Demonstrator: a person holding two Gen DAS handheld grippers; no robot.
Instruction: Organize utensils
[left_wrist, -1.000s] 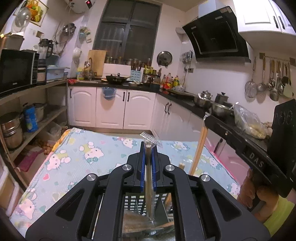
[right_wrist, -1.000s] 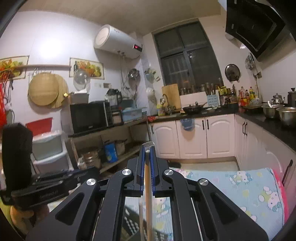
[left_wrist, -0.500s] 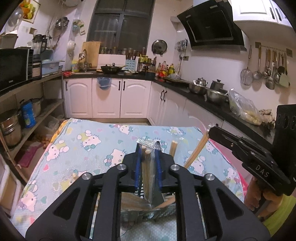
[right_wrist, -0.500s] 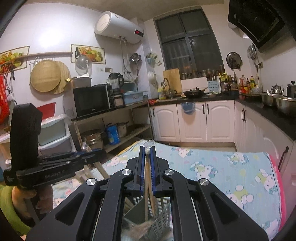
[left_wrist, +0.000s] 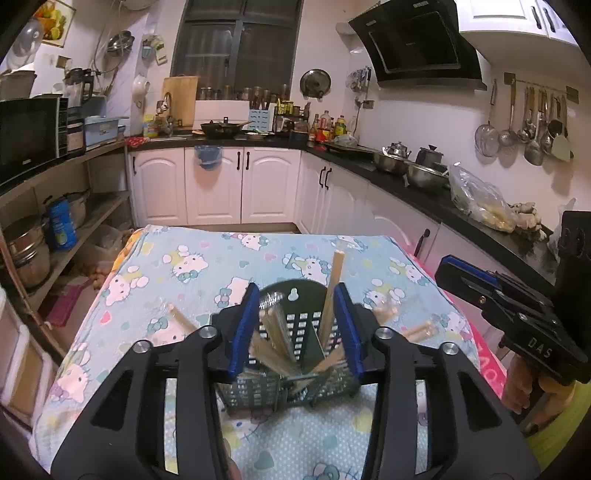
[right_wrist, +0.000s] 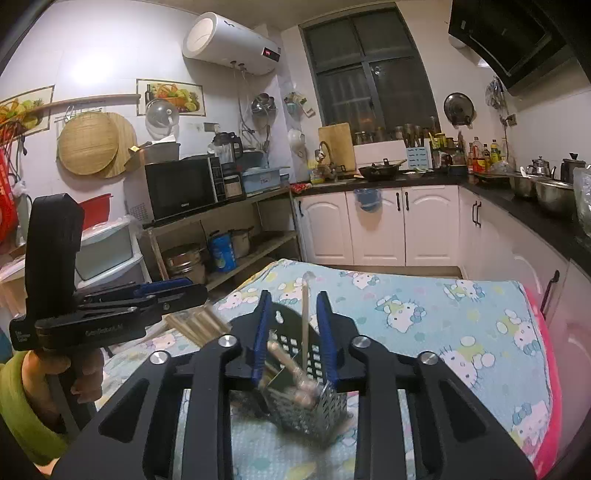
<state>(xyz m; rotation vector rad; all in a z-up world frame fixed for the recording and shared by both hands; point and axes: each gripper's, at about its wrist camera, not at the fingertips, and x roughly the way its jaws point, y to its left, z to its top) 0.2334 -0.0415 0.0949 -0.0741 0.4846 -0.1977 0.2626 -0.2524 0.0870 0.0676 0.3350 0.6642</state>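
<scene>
A grey perforated utensil basket (left_wrist: 295, 384) stands on the cartoon-print tablecloth (left_wrist: 207, 258). Wrapped chopsticks (left_wrist: 275, 332) lean in its left side and a bare wooden pair (left_wrist: 331, 291) stands upright in its right side. My left gripper (left_wrist: 295, 328) is open above the basket, its blue pads either side of the chopsticks. My right gripper (right_wrist: 291, 332) is open above the same basket (right_wrist: 310, 406), with a thin chopstick (right_wrist: 305, 325) standing free between its jaws. Each gripper shows in the other's view, the right one (left_wrist: 509, 310) and the left one (right_wrist: 122, 306).
More wrapped chopsticks lie on the cloth left (left_wrist: 181, 317) and right (left_wrist: 417, 328) of the basket, and a bundle (right_wrist: 195, 325) lies near the left gripper. White cabinets and a black counter (left_wrist: 424, 184) run behind and right. Open shelves (left_wrist: 55, 229) stand at left.
Both grippers have opened and let go of the chopsticks they held; these now stand in the basket. Both cameras have tilted down toward the basket.
</scene>
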